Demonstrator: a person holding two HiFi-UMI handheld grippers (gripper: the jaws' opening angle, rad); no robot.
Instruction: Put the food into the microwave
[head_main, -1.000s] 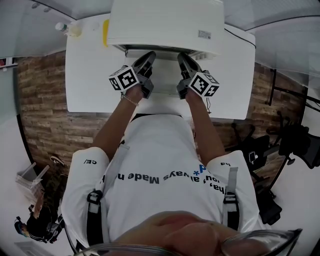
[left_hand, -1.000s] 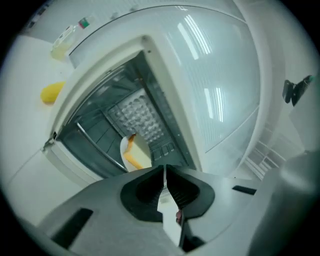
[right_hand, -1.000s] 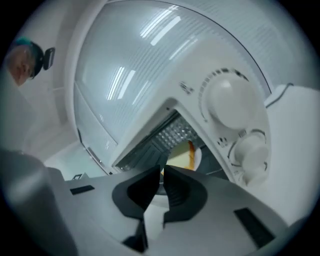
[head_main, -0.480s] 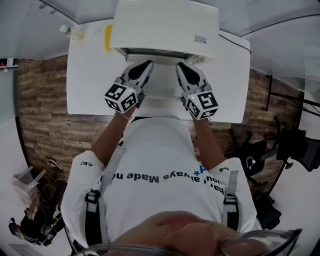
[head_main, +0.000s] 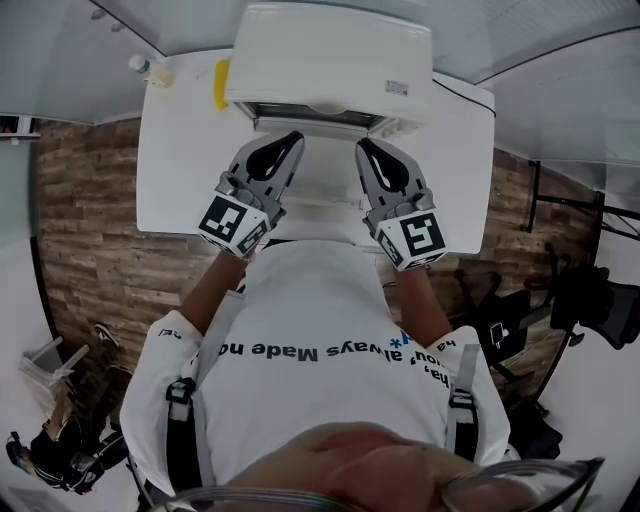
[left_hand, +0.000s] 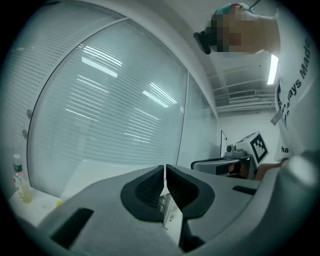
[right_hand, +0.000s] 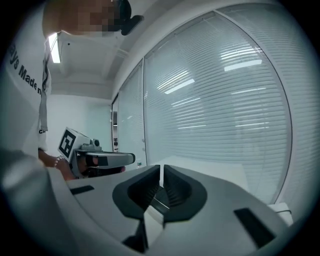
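Locate the white microwave (head_main: 330, 50) at the far edge of the white table (head_main: 170, 170). Note a dark strip along the near lower edge of the microwave.

Find the left gripper (head_main: 291, 140) just in front of the microwave, towards its left end, tips aimed at it. In the left gripper view, read the left gripper (left_hand: 164, 168) as closed: pads pressed together, tip against tip, pinching nothing.

Find the right gripper (head_main: 364, 146) just in front of the microwave, towards its right end, level with the left gripper and apart from it. In the right gripper view, read the right gripper (right_hand: 161, 167) likewise: pads pressed together, nothing between.

See a yellow item (head_main: 219, 82) close against the left wall of the microwave, and a small bottle (head_main: 140, 66) further left of the microwave, near the table corner.

Cannot tell the food apart in any view; cannot tell the nature of the yellow item.
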